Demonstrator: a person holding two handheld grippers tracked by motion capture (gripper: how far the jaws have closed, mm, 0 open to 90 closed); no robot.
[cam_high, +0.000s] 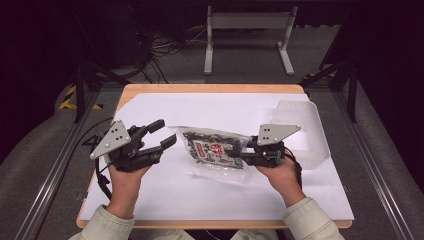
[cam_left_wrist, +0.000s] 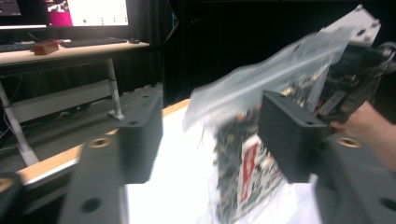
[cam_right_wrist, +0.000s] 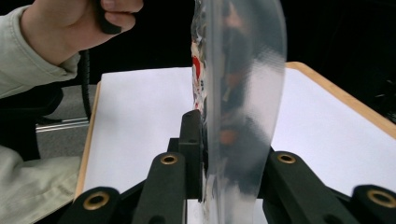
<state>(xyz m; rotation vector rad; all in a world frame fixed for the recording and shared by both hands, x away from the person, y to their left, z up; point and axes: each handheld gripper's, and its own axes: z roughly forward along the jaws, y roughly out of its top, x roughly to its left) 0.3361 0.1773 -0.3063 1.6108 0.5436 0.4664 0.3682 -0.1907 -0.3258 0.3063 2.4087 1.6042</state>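
The clear bag (cam_high: 216, 148) is pinched by the right gripper (cam_high: 246, 153); its contents are blurred. The left gripper (cam_high: 162, 134) is held wide.

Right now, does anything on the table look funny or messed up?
Nothing looks spilled or broken. The clear bag of small bits is pinched at one edge by the right tongs, while the left tongs stand open beside it.

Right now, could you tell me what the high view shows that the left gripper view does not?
High view alone: the left gripper with fingers open, a clear tub at the table's right, and a grey stand on the floor. Left gripper view alone: a desk with a keyboard. Both: the right gripper, shut on the clear bag.
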